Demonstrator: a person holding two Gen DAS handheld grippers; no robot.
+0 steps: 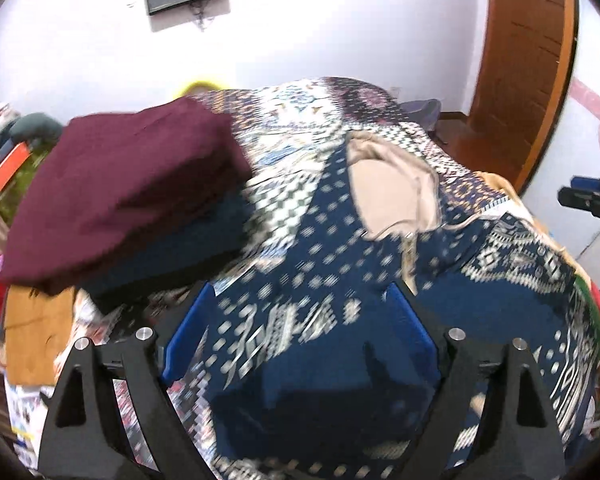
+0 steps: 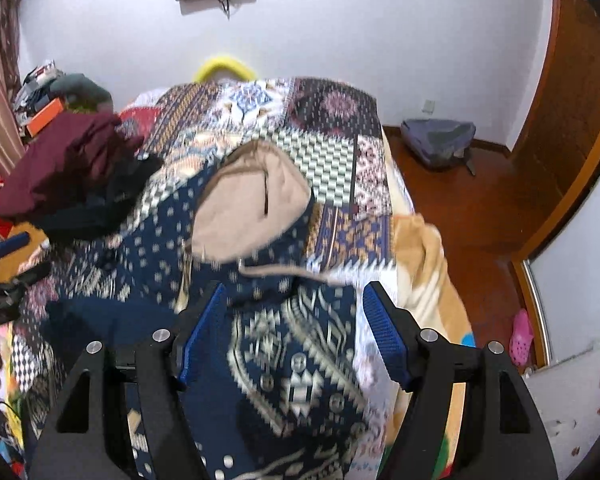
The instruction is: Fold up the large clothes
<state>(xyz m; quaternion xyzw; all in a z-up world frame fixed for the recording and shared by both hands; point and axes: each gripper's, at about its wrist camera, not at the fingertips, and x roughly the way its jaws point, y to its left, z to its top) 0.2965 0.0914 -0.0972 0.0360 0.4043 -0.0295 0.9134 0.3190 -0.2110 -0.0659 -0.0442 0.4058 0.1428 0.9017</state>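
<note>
Both the left gripper (image 1: 300, 332) and right gripper (image 2: 292, 332) hang released above the navy hoodie (image 2: 284, 360), its hem edge free

No text, label, brand, number or sign can be read in either view; motion blur smears the small printed items at the left edge of the bed (image 2: 332, 152) and the stickers on the white panel (image 2: 572, 400).
</note>
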